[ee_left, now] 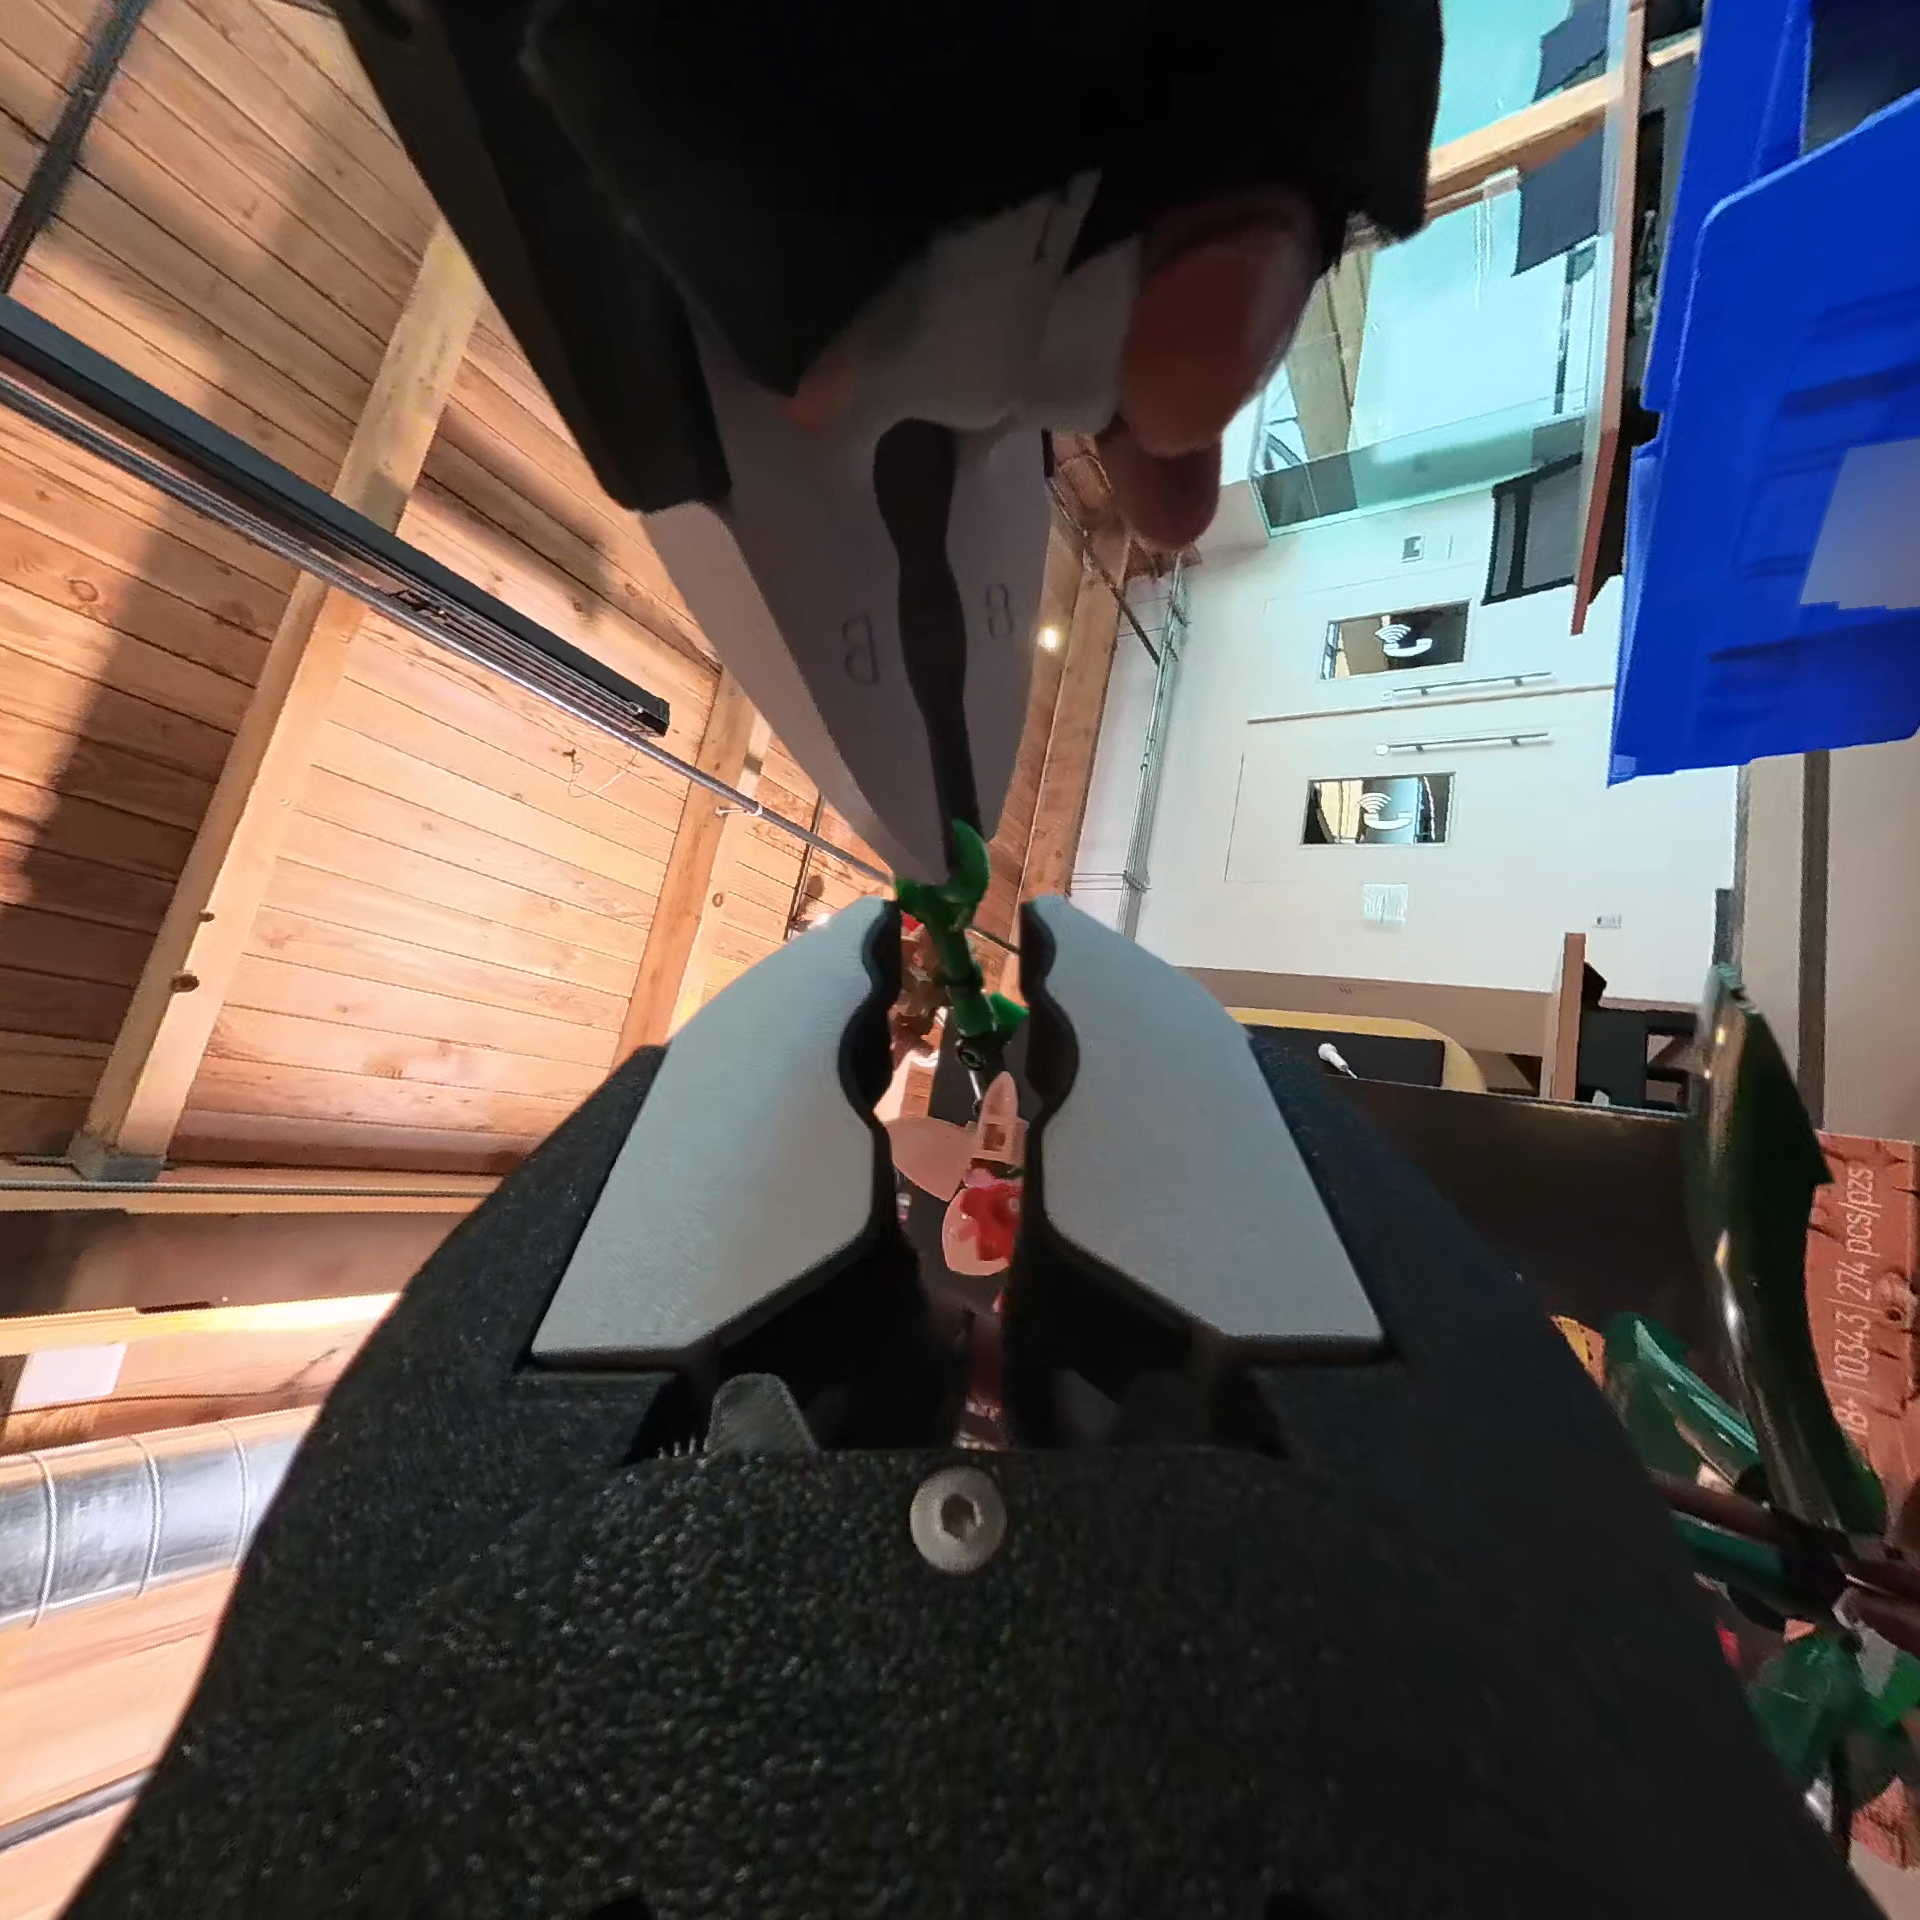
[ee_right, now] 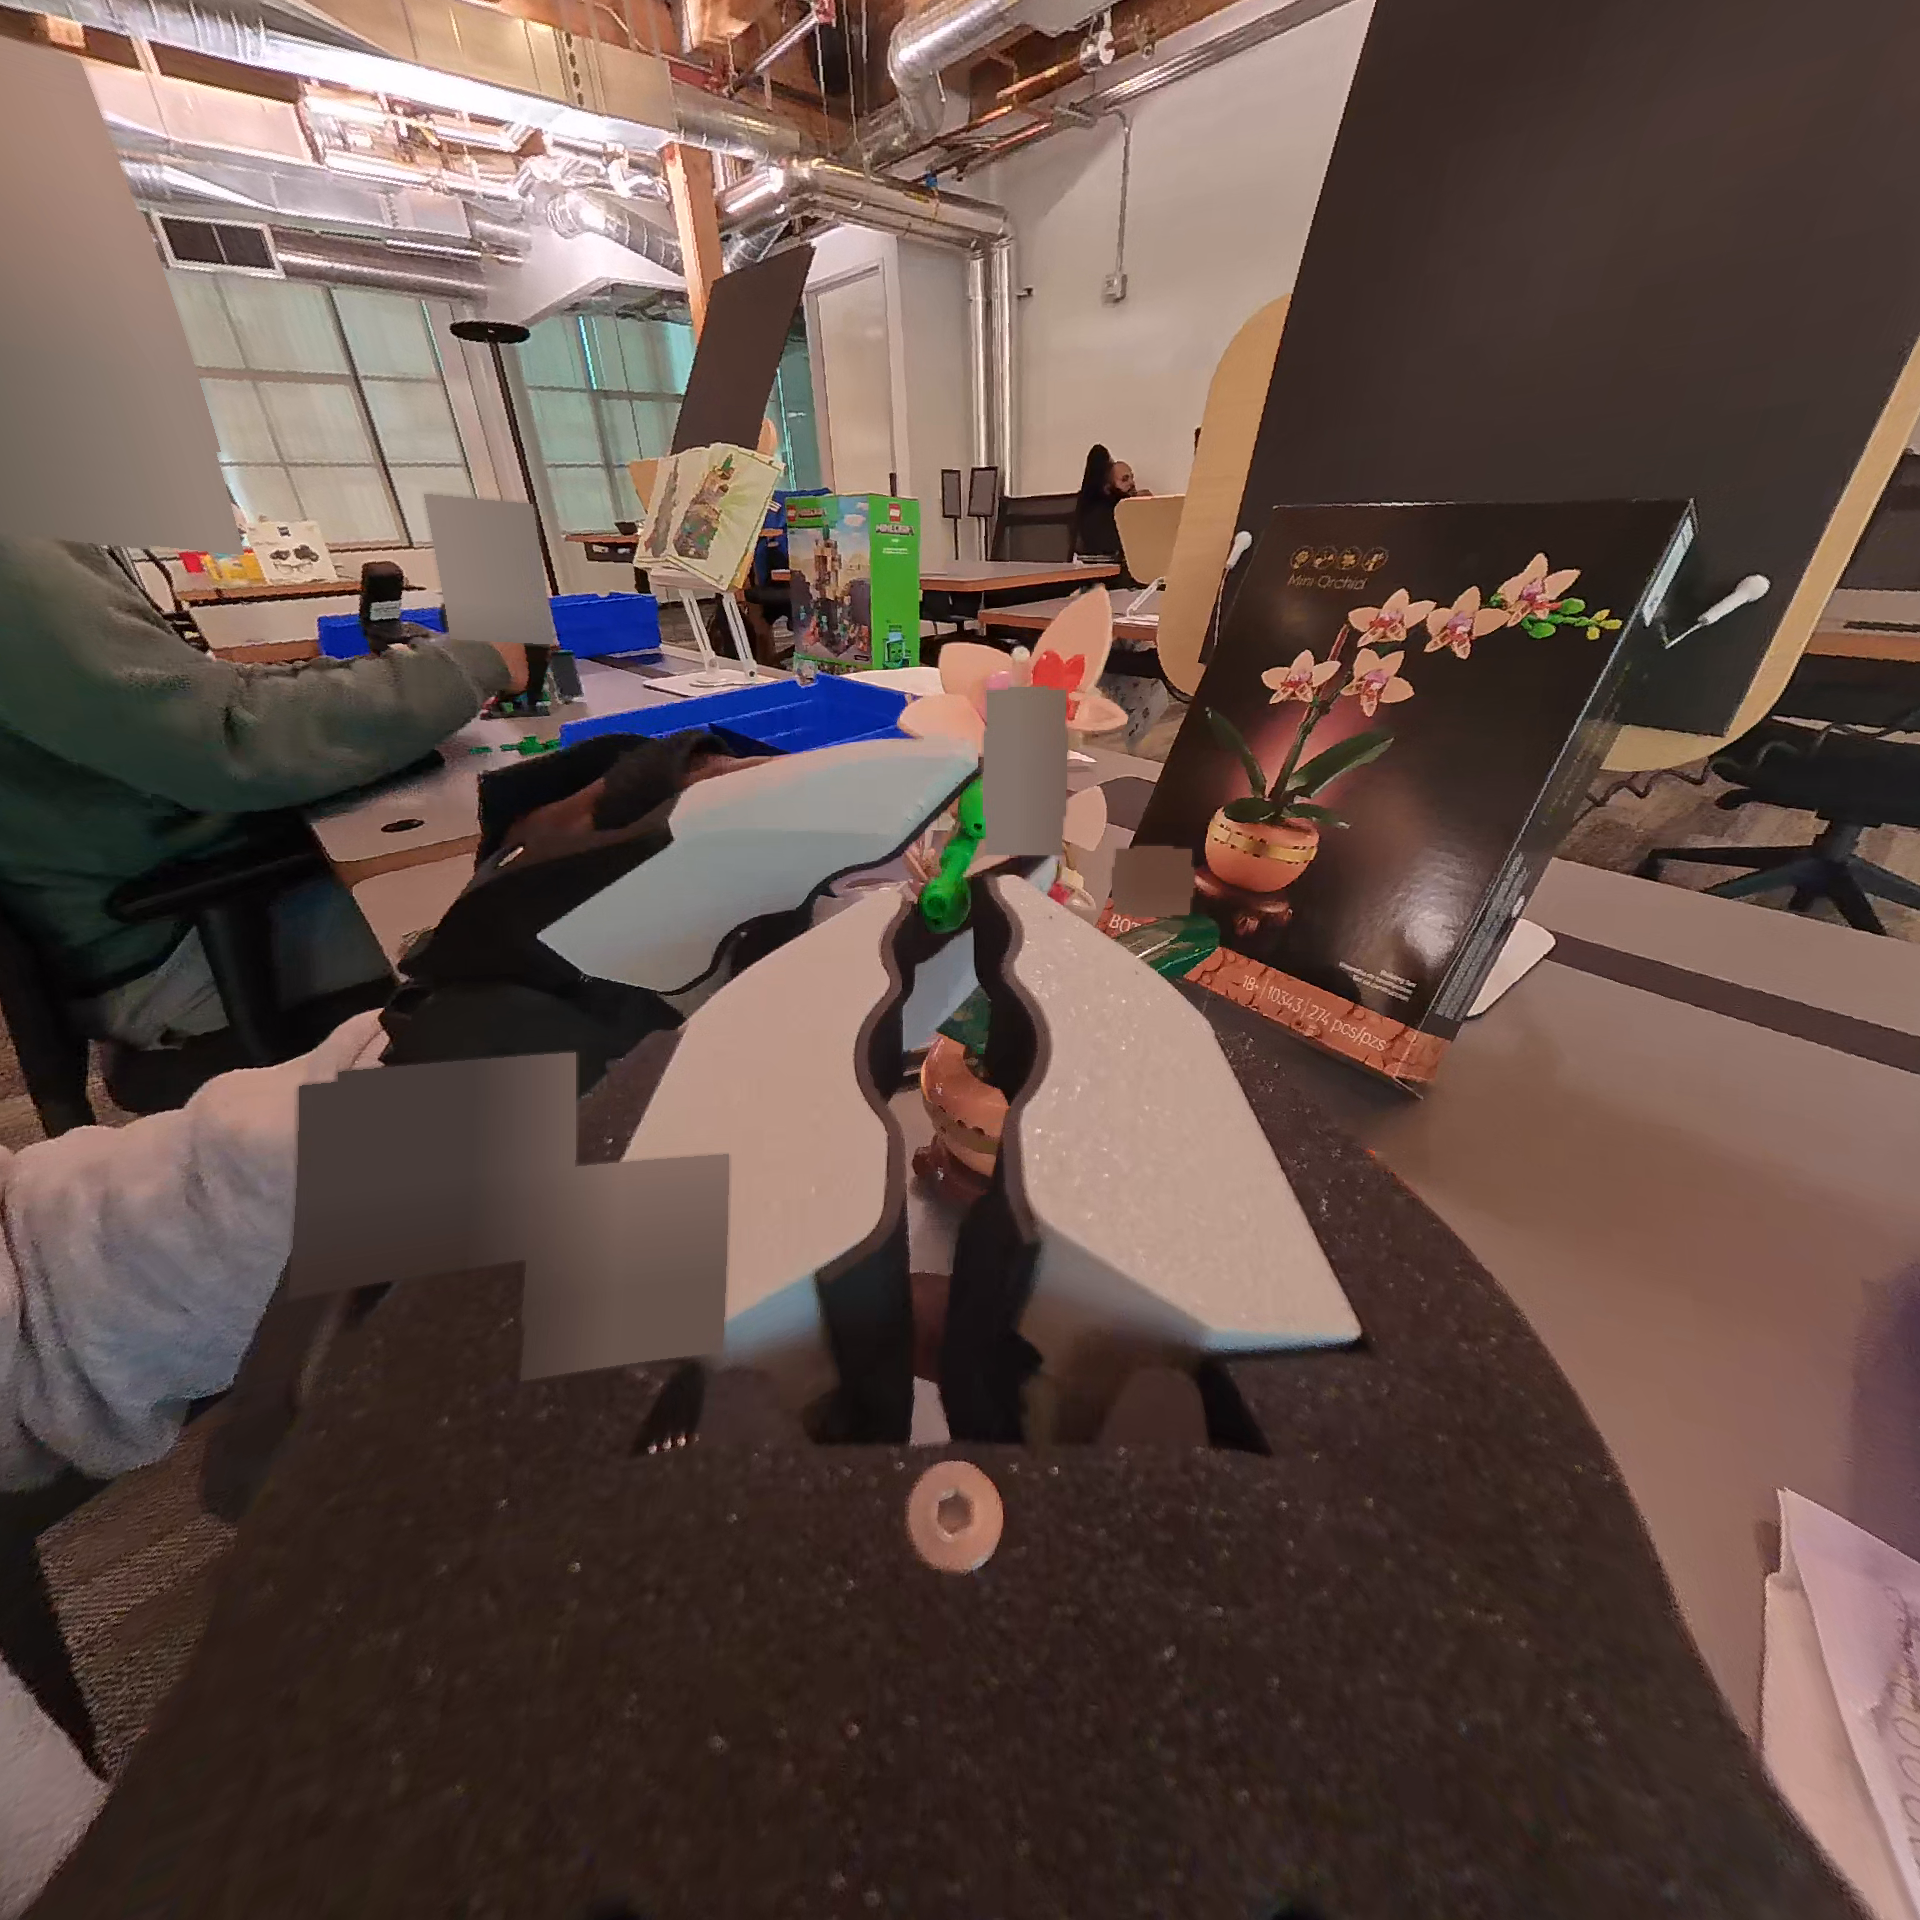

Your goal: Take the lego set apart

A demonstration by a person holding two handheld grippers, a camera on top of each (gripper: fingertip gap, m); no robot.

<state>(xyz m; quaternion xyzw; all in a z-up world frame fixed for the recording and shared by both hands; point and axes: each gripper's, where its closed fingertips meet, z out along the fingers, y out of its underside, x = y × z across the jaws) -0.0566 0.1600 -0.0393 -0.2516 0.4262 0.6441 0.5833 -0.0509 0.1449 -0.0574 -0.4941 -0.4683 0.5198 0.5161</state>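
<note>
A lego orchid stands in a tan pot [ee_right: 956, 1101] on the grey table [ee_right: 1662, 1091], with a green stem [ee_right: 948, 878] and pale pink flowers [ee_right: 1081, 634]. My right gripper [ee_right: 948, 894] is shut on the stem's green end. My left gripper comes in from the left, its upper finger [ee_right: 790, 821] reaching the stem just above. In the left wrist view, my left gripper [ee_left: 961, 914] is closed around the stem [ee_left: 961, 971], with a flower [ee_left: 982, 1205] seen through the gap. The right gripper [ee_left: 951, 857] pinches the stem's tip from above.
The set's black box [ee_right: 1382, 769] stands propped just right of the model and also shows in the left wrist view [ee_left: 1860, 1299]. Blue bins [ee_right: 758, 717] sit behind, and a person in a green sleeve [ee_right: 208, 686] works at the left. Paper [ee_right: 1849, 1683] lies at the right. Only a small space, under 4 cm, lies between the two pairs of fingers. The tan pot [ee_right: 956, 1101] is about equally far from each gripper, around 15 cm.
</note>
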